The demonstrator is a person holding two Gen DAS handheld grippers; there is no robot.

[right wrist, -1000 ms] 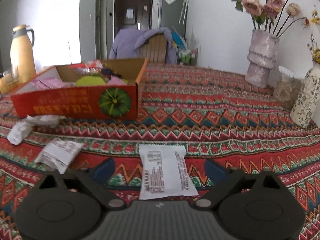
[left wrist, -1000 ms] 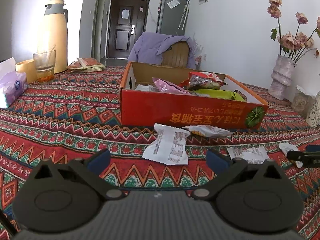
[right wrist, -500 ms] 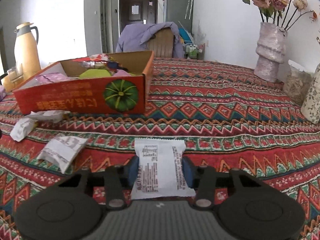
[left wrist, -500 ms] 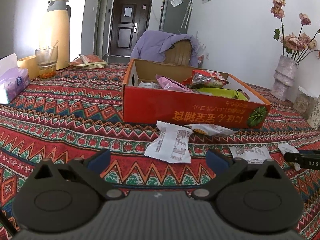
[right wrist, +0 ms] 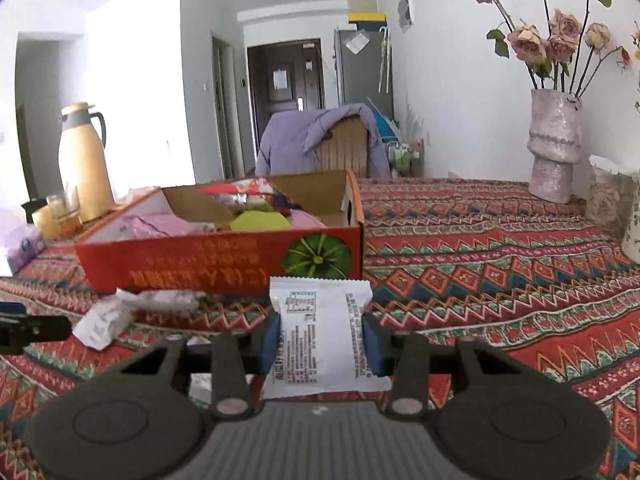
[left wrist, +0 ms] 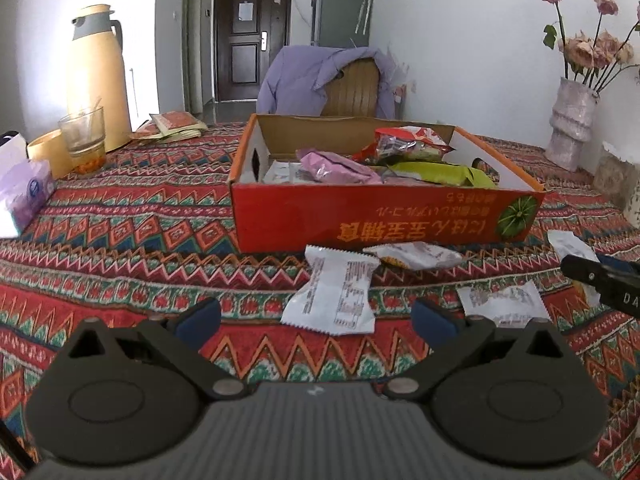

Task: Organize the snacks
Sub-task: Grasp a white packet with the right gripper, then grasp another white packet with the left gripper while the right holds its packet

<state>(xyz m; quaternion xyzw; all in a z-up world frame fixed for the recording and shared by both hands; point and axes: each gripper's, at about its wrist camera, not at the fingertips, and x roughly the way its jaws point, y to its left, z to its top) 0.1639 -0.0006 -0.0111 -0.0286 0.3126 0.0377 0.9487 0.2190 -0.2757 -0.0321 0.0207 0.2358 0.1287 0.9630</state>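
A red cardboard box [left wrist: 384, 216] [right wrist: 224, 256] holds several snack packs on the patterned tablecloth. My right gripper [right wrist: 321, 340] is shut on a white snack packet [right wrist: 320, 336] and holds it above the cloth, in front of the box. My left gripper [left wrist: 316, 320] is open and empty, low over the cloth. A white snack packet [left wrist: 336, 296] lies just ahead between its fingers. Another packet [left wrist: 416, 254] lies against the box front, and one more [left wrist: 500, 300] lies to the right. Loose packets [right wrist: 104, 320] also show in the right wrist view.
A yellow thermos [left wrist: 98, 76], a glass [left wrist: 82, 138] and a tissue pack [left wrist: 24, 196] stand at the left. A vase of roses [right wrist: 554, 144] and a jar [right wrist: 610, 196] stand at the right. A chair with a purple garment [left wrist: 336, 80] is behind the table.
My right gripper closed on the white packet and lifted it off the cloth. My left gripper stayed open and shifted only slightly.
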